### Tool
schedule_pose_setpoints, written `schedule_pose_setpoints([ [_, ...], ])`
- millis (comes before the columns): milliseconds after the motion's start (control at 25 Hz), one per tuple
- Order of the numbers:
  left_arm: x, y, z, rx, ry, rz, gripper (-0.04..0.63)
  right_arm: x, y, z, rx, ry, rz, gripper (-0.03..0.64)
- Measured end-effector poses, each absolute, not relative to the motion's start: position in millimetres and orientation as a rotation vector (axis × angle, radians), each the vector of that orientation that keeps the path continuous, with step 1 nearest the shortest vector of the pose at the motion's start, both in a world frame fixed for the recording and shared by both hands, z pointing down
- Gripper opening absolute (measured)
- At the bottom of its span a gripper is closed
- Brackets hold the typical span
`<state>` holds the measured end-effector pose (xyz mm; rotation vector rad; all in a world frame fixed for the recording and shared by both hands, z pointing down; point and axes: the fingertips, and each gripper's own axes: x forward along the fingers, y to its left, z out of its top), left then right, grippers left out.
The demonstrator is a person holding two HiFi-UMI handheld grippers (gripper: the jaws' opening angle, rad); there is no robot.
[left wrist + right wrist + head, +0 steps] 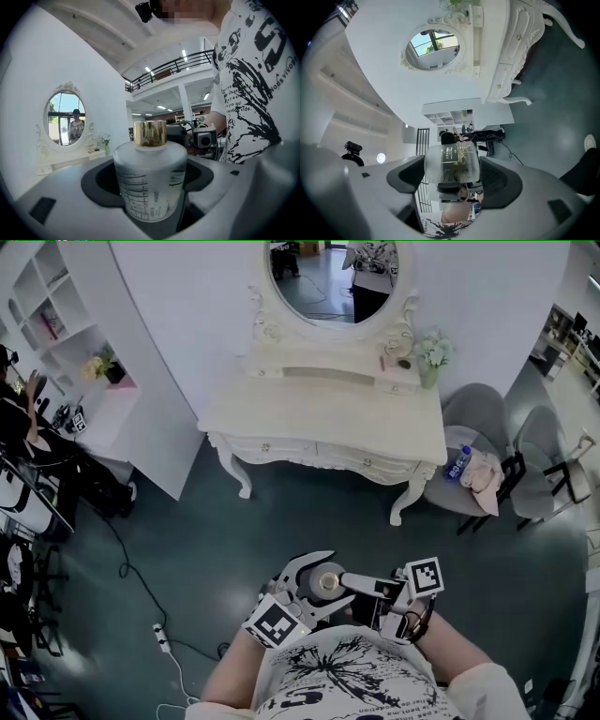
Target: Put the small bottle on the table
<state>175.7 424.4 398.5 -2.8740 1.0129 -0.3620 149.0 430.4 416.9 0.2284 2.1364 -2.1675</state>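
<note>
The small bottle (328, 579) is frosted white with a gold cap and hangs in front of my chest, well short of the white dressing table (328, 418). My left gripper (325, 585) is shut on it, with the body (150, 183) deep between the jaws and the cap up. From the opposite side my right gripper (349, 581) reaches in. In the right gripper view the bottle (452, 164) fills the gap between its pads, so that gripper (452, 174) also looks shut on it. The right gripper's camera (205, 138) shows behind the bottle.
An oval mirror (333, 277) and a vase of flowers (431, 357) stand at the back of the table. Grey chairs (483, 409) to the right hold a water bottle (458, 463) and a pink cloth. A power strip (161, 638) and cable lie on the floor at left.
</note>
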Motion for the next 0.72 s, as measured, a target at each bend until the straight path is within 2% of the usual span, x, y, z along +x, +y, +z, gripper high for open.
schedule_pose_setpoints([
  [240, 122.3, 394.3, 401.1, -2.887, 1.007, -0.370, 0.351, 95.5, 400.0, 418.4, 0.216, 2.119, -2.174, 0.377],
  [720, 65.1, 278.4, 412.6, -2.857, 1.124, -0.353, 0.351, 38.0, 287.4, 432.9, 0.302, 2.144, -2.236, 0.377],
])
